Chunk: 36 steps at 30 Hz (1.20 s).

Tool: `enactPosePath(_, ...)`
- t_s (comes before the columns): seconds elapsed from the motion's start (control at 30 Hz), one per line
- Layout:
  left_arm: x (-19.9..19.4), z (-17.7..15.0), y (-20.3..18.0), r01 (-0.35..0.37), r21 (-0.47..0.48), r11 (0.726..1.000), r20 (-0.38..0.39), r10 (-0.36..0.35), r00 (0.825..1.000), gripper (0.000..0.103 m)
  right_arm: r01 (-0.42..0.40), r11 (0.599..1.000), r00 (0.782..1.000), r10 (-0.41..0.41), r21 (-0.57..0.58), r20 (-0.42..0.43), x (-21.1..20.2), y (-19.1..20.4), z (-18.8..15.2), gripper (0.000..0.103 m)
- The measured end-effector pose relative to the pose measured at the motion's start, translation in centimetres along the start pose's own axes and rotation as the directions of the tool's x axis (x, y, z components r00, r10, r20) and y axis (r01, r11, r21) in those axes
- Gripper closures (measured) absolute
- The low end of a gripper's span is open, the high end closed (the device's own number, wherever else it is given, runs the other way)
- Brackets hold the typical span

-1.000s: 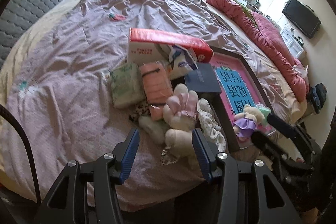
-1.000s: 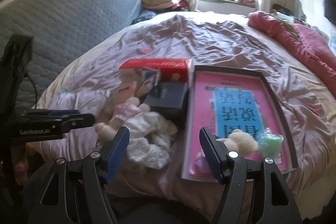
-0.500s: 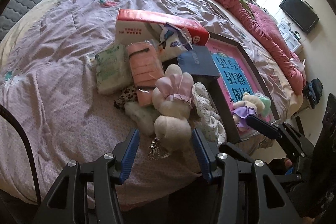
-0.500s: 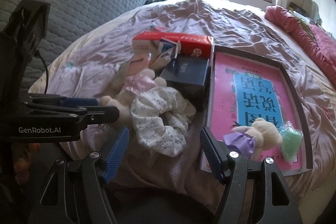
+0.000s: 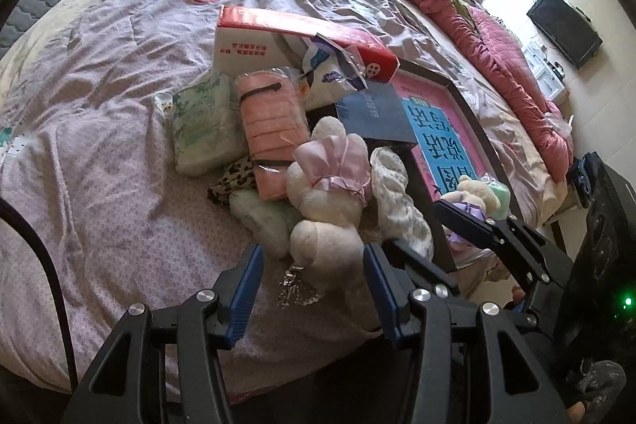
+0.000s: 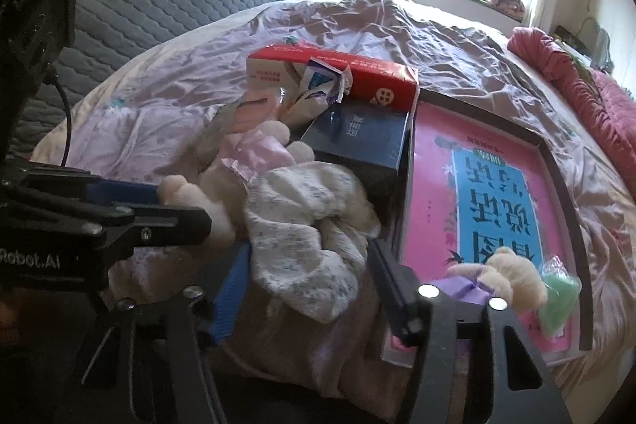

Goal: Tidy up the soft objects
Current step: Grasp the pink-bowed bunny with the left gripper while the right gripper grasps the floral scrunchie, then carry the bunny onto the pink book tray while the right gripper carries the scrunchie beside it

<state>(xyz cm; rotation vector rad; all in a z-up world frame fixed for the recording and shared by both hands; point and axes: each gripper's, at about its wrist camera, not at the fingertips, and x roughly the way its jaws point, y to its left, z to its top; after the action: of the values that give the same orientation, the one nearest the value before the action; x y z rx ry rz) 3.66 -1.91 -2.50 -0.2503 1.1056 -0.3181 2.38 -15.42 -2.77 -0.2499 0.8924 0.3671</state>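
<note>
Moved: I've dropped my right gripper (image 6: 308, 287) over the white floral cloth (image 6: 306, 237), jaws closing (pads not pressing).
Left gripper (image 5: 312, 275): tilted down, fingers apart around the plush rabbit (image 5: 326, 209).

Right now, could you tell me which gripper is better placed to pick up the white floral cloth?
Right. The right gripper already straddles the white floral cloth, its jaws closing with the cloth between them. The left gripper is lined up on the cream plush toy instead.

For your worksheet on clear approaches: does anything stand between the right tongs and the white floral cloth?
Nothing visible does. The right tongs already straddle the white floral cloth, their jaws closing around it.
</note>
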Motion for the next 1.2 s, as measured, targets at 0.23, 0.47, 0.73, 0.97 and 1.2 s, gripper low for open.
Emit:
enactPosePath(0.23, 0.7, 0.2, -0.4, 0.021, 0.006, 1.000, -0.003, -0.021, 1.000, 0.051, -0.022, 0.998, 1.000, 0.022, 0.063, -0.005, 1.0, -1.5, 0.3, 0.086)
enactPosePath(0.47, 1.1, 0.4, -0.9, 0.017, 0.021, 1.000, 0.016, -0.017, 1.000, 0.068, -0.086, 0.986, 0.996, 0.083, 0.140, 0.024, 0.7, -3.2, 0.1, 0.091)
enactPosePath(0.73, 0.0, 0.5, -1.0, 0.045, 0.032, 0.998, 0.071, -0.047, 0.996, 0.073, -0.120, 0.982, 0.991, 0.109, 0.144, 0.080, -0.7, -3.2, 0.2, 0.092)
enactPosePath(0.97, -1.8, 0.9, -0.9, 0.050, 0.022, 0.998, 0.135, -0.053, 0.989, 0.073, -0.146, 0.975, 0.982, 0.123, 0.165, 0.143, -2.4, -3.6, 0.6, 0.094)
enactPosePath(1.2, -2.7, 1.0, -1.2, 0.034, 0.024, 0.999, 0.161, -0.037, 0.986, 0.073, -0.163, 0.971, 0.974, 0.131, 0.172, 0.185, -4.1, -3.8, 1.0, 0.094)
